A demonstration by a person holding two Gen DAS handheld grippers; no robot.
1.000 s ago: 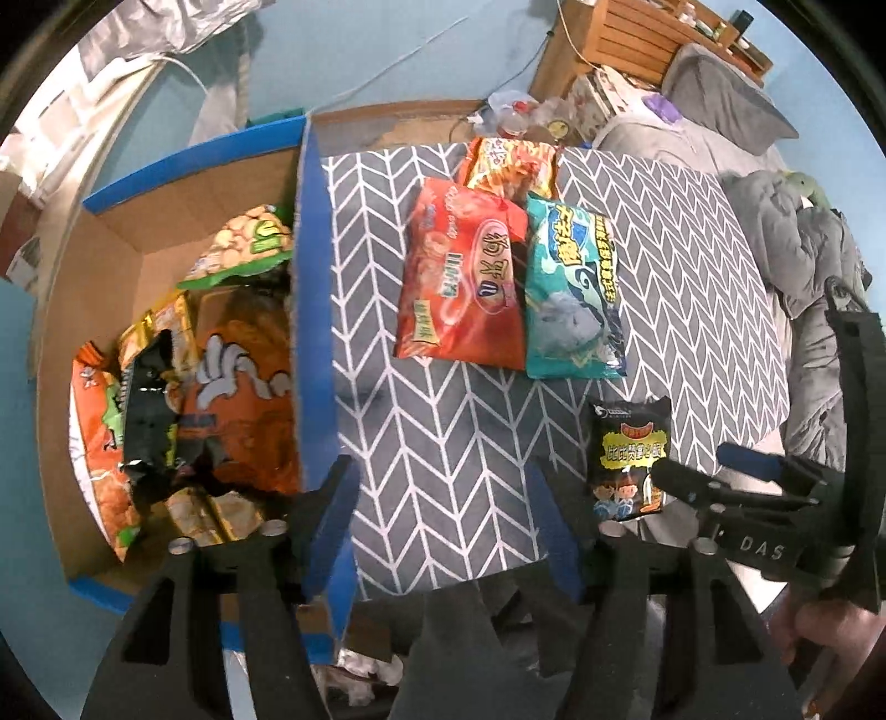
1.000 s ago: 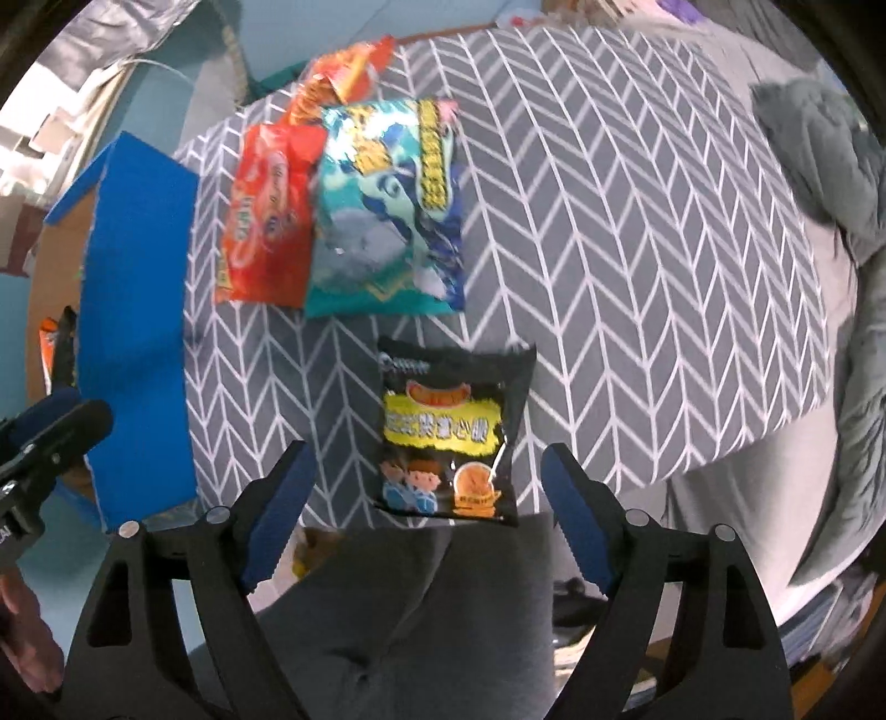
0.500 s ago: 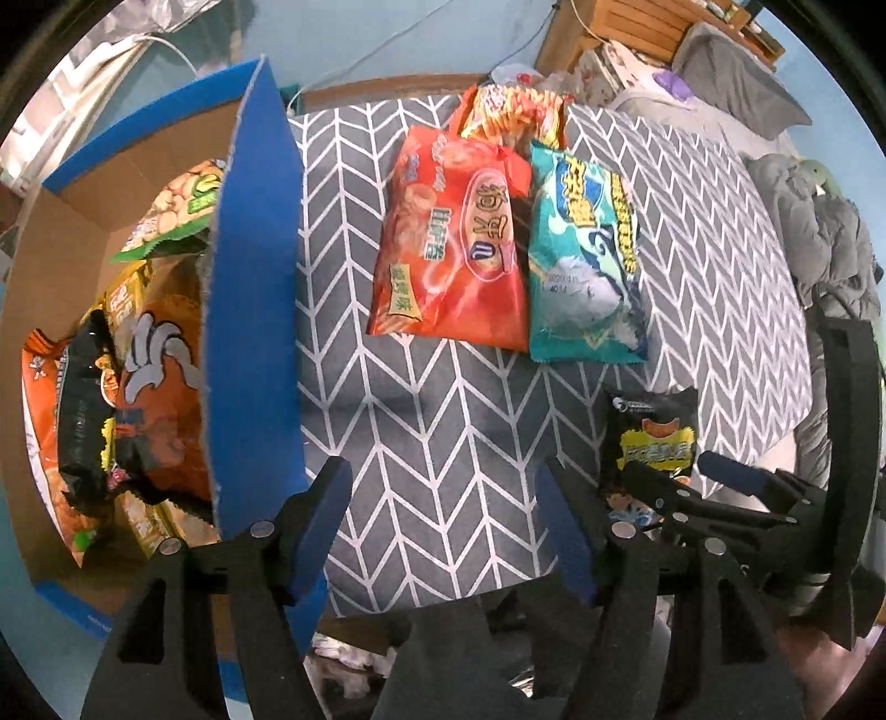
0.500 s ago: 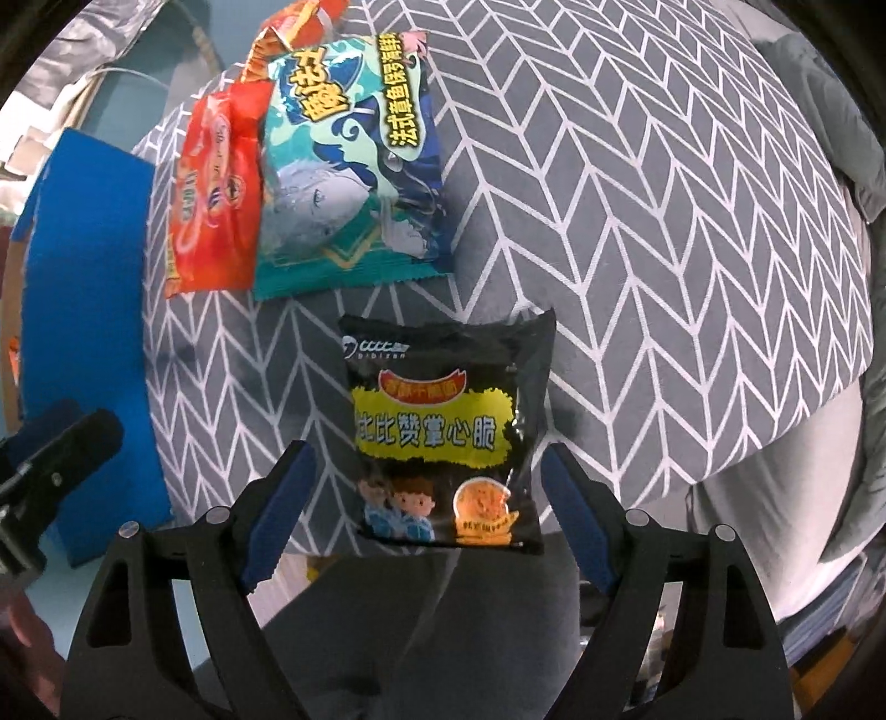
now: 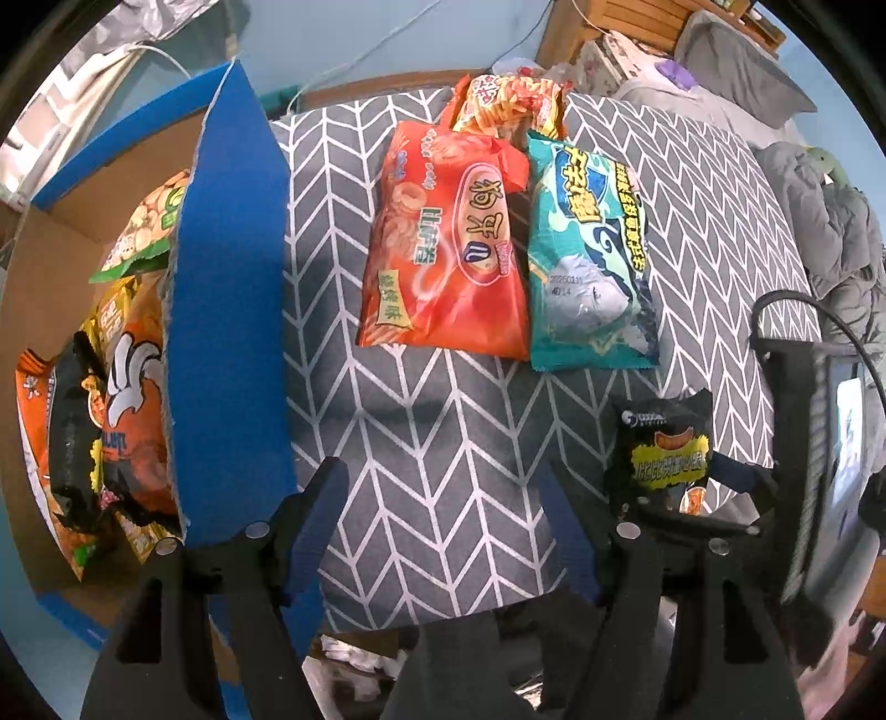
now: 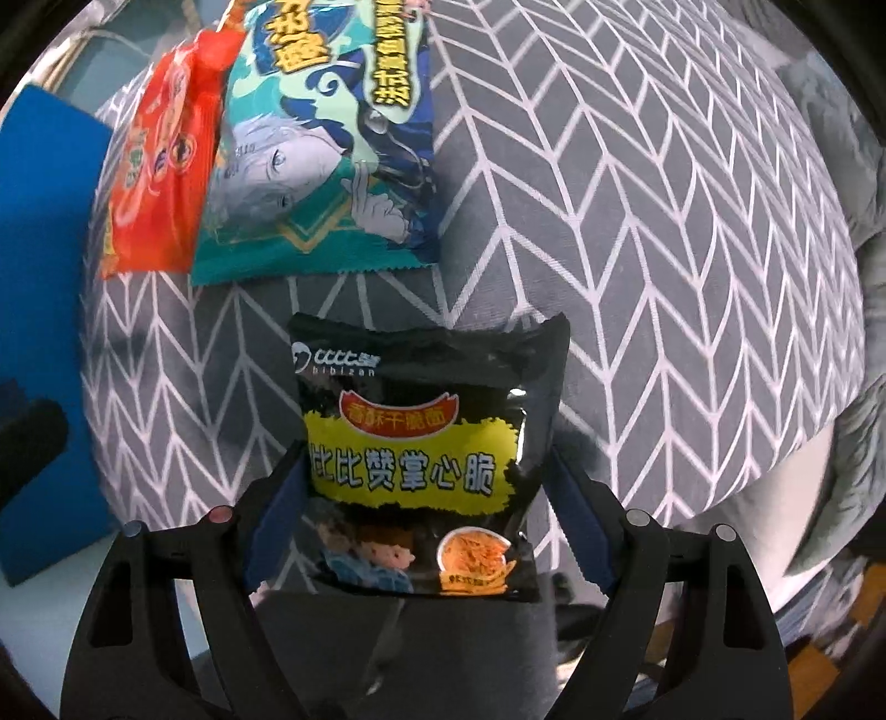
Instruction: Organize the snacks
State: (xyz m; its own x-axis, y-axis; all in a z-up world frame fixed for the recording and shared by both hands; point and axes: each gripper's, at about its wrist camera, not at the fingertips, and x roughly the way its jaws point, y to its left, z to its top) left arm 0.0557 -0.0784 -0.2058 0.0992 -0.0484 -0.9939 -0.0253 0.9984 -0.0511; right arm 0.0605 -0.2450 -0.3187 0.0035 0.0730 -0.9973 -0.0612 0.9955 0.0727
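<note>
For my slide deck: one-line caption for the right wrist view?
Right tongs straddle a black snack packet on the chevron tablecloth.

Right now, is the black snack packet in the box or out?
Out: the black packet lies on the patterned cloth, between the right tool's fingers.

We see a grey chevron cloth [image 5: 443, 443] spread flat, with grey bedding [image 5: 830, 232] bunched at its right edge. Behind it stand a wooden shelf [image 5: 626, 22], 1 grey pillow [image 5: 736, 55] and a pale blue wall [image 5: 387, 39] with a white cable [image 5: 354, 61].
</note>
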